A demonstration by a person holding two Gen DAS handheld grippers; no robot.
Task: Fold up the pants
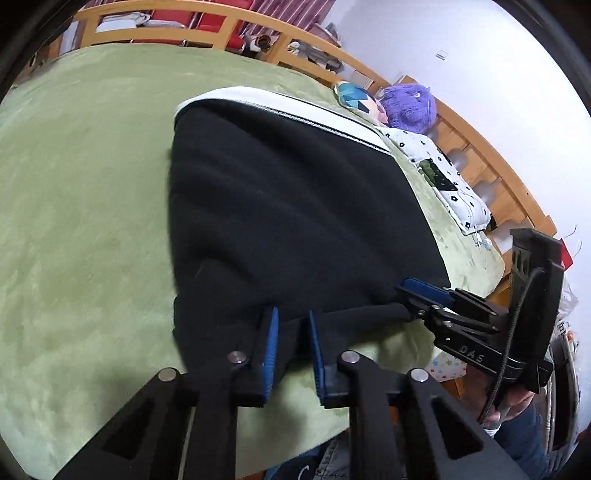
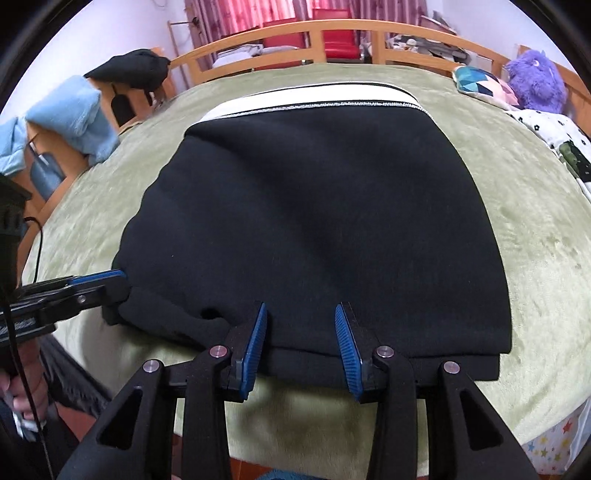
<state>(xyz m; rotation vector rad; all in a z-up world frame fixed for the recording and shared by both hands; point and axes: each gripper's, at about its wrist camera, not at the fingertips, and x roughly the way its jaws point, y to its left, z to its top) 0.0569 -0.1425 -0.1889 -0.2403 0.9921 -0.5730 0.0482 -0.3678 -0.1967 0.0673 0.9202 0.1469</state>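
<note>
Black pants point(image 1: 295, 221) with a white side stripe point(image 1: 295, 107) lie folded on the green bed cover; they also show in the right wrist view point(image 2: 325, 221). My left gripper point(image 1: 291, 317) is open at the near folded edge, its blue pads on either side of the cloth. My right gripper point(image 2: 301, 314) is open at the near edge as well, with a wide gap between the pads. Each gripper shows in the other's view: the right one point(image 1: 421, 299) at the pants' near right corner, the left one point(image 2: 110, 284) at the near left corner.
The green cover point(image 2: 535, 240) fills the bed inside a wooden rail point(image 2: 332, 27). A purple plush point(image 2: 535, 85), a patterned cushion point(image 2: 476, 83) and a dotted pillow point(image 1: 436, 162) lie at the right. Blue towels point(image 2: 70, 110) hang at the left.
</note>
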